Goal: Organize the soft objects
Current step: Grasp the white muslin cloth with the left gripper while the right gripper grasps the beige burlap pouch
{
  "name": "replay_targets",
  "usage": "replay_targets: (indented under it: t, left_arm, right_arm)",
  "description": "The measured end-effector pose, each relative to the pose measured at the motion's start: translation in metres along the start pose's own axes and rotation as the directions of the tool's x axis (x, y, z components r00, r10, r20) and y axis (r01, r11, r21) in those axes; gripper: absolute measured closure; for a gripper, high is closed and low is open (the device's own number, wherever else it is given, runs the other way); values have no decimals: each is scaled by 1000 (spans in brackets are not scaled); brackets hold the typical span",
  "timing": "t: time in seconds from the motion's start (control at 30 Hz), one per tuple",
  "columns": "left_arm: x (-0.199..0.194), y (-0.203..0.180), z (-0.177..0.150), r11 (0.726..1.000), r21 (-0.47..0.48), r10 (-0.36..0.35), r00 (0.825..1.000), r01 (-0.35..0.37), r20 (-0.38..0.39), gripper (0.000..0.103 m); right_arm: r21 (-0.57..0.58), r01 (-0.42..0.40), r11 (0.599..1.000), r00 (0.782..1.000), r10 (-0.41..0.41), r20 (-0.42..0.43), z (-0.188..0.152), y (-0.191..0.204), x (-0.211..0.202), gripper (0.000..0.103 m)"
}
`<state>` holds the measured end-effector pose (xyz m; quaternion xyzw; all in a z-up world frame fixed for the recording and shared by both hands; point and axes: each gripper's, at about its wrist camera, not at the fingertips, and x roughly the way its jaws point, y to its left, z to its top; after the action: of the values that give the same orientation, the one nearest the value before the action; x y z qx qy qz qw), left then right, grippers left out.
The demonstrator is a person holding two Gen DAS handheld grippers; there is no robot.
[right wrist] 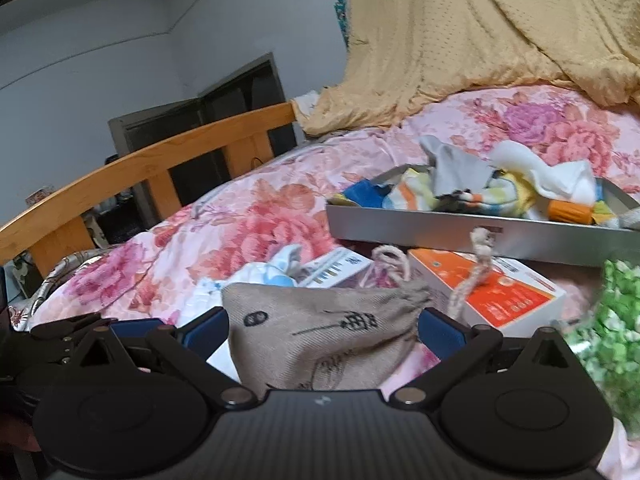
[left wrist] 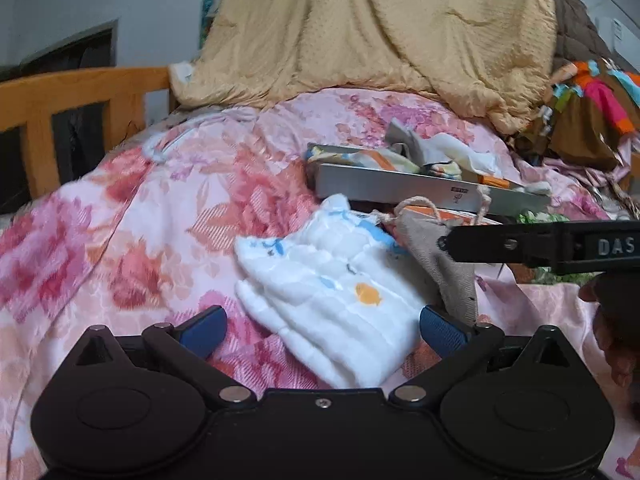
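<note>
My left gripper (left wrist: pixel 322 330) is spread wide over the white cloth (left wrist: pixel 332 304) on the bed (left wrist: pixel 132 216). My right gripper (right wrist: pixel 324 330) is also spread, its 2 fingers flanking the burlap pouch (right wrist: pixel 320 336), just before the gray tray (right wrist: pixel 460 232) of cloths.

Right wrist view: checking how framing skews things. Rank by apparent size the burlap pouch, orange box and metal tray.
1. metal tray
2. burlap pouch, inflated by nearness to the camera
3. orange box, partly hidden
</note>
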<state>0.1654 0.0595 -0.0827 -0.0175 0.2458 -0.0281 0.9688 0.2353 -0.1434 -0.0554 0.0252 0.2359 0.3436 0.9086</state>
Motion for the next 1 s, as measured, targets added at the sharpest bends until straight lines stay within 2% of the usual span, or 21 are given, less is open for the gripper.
replay_targets:
  t: [0.1,0.2,0.4,0.57,0.77,1.0]
  left_arm:
    - [9,-8,5,996,84,-33,998,37,-46,1]
    - [17,-14,7,991,133,-24,998,33,-66,1]
    - [20,-18,10,983,183,0,999,7,-36,1]
    - [22,-27,12,965,263,3,1000,-2,-4,1]
    - [30,-33,12,958,288,-17,1000,15,3,1]
    - [35,-33,9,956,289,-50,999,51,-10,8]
  right_arm:
    - [5,0,1000,1000,0,-15,-1,1,9,0]
    - [1,9,1000,999,-9,-32,-3,2,15,0]
    - [15,11,1000,999,-10,-46,-4,1,19,0]
    - [49,32,998,997,-28,-78,-6,-4,24,0]
    - [121,71,990,992,-57,-113,-8,-15,28,2]
    - [159,71,985,989,-50,-137,-11,-20,32,9]
